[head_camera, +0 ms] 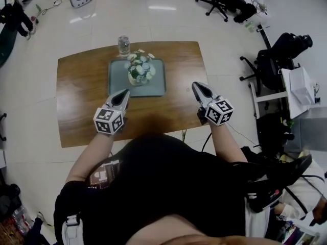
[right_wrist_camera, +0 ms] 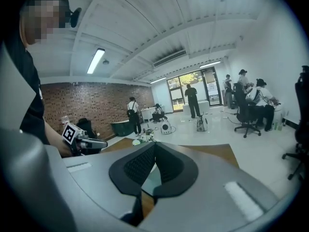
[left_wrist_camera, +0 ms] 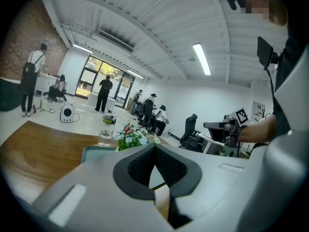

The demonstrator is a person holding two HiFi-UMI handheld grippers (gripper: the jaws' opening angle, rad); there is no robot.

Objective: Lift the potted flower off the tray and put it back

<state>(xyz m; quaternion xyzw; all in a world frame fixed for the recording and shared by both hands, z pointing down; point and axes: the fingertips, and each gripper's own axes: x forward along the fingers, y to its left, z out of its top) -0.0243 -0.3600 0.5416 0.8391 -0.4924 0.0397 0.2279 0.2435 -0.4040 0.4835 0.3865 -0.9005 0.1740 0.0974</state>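
Note:
A small potted flower (head_camera: 140, 70) with white and pale blooms stands on a grey-green tray (head_camera: 153, 88) in the middle of a brown wooden table (head_camera: 76, 91). My left gripper (head_camera: 125, 92) is shut and empty, its tip at the tray's near left corner. My right gripper (head_camera: 196, 85) is also shut and empty, over bare wood well right of the tray. In the left gripper view the flower (left_wrist_camera: 129, 135) and tray (left_wrist_camera: 94, 152) show just beyond the closed jaws. The right gripper view catches the flower (right_wrist_camera: 141, 140) far off above its closed jaws.
A clear glass jar (head_camera: 123, 45) stands on the table behind the tray. Office chairs (head_camera: 271, 60) and a white desk (head_camera: 299, 86) crowd the right side. Several people stand far off on the floor (left_wrist_camera: 104, 94). My body presses against the table's near edge.

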